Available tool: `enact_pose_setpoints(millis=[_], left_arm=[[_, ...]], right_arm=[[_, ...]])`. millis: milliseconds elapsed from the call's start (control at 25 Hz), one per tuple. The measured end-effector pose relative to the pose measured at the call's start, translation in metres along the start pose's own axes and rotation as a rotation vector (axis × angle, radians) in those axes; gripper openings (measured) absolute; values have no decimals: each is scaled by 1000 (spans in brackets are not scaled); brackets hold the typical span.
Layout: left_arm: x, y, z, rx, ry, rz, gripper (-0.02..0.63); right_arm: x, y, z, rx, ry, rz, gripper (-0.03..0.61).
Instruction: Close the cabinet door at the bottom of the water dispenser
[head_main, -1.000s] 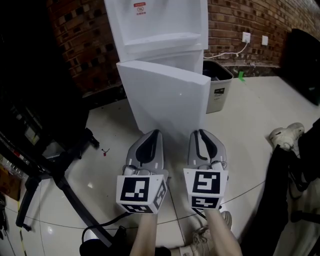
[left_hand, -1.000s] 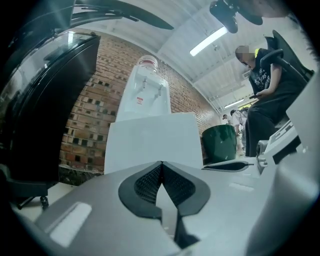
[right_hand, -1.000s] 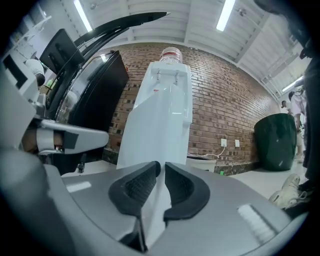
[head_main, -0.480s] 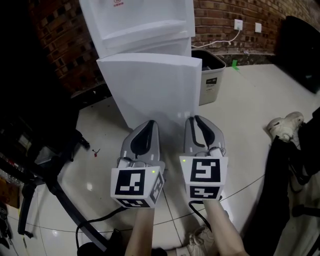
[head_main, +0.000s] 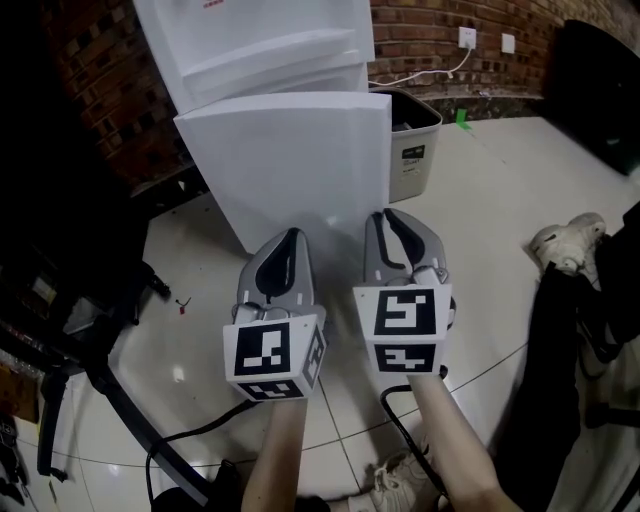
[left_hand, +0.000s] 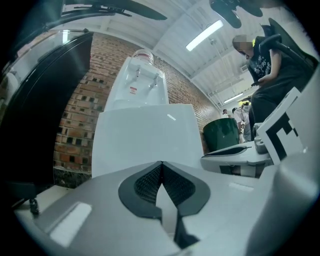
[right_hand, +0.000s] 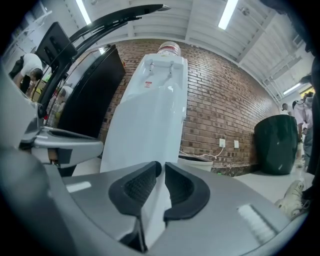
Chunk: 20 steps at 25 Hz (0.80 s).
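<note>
The white water dispenser (head_main: 250, 40) stands against the brick wall. Its bottom cabinet door (head_main: 290, 160) is swung out and faces me. Both grippers point level at the door, side by side. My left gripper (head_main: 288, 236) is shut with nothing in it; its tips meet in front of the door (left_hand: 145, 135). My right gripper (head_main: 388, 216) holds nothing, and a narrow slit shows between its tips before the door (right_hand: 145, 135). In the head view both tips overlap the door's lower part. I cannot tell whether they touch it.
A grey waste bin (head_main: 410, 150) stands right of the dispenser, with a white cable on the wall behind it. A black stand's legs (head_main: 110, 370) and a black cable cross the floor at left. A light shoe (head_main: 565, 245) and dark clothing (head_main: 580, 350) are at right.
Both grippers have moved forward toward the door, which now looks larger and nearer. Their jaws have not changed.
</note>
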<state>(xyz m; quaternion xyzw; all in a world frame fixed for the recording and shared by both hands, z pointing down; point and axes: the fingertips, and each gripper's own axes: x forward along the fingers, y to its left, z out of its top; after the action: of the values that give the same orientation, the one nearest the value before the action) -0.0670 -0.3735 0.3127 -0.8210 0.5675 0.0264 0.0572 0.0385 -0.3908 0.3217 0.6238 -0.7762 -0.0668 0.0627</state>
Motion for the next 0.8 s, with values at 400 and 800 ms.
enact_pose_setpoints(millis=[400, 800], left_arm=[[56, -4, -8, -7, 14, -19, 12], [104, -3, -17, -35, 27, -9, 12]], right_arm=[[27, -17, 1, -16, -26, -33, 48], [79, -41, -8, -78, -27, -76, 50]])
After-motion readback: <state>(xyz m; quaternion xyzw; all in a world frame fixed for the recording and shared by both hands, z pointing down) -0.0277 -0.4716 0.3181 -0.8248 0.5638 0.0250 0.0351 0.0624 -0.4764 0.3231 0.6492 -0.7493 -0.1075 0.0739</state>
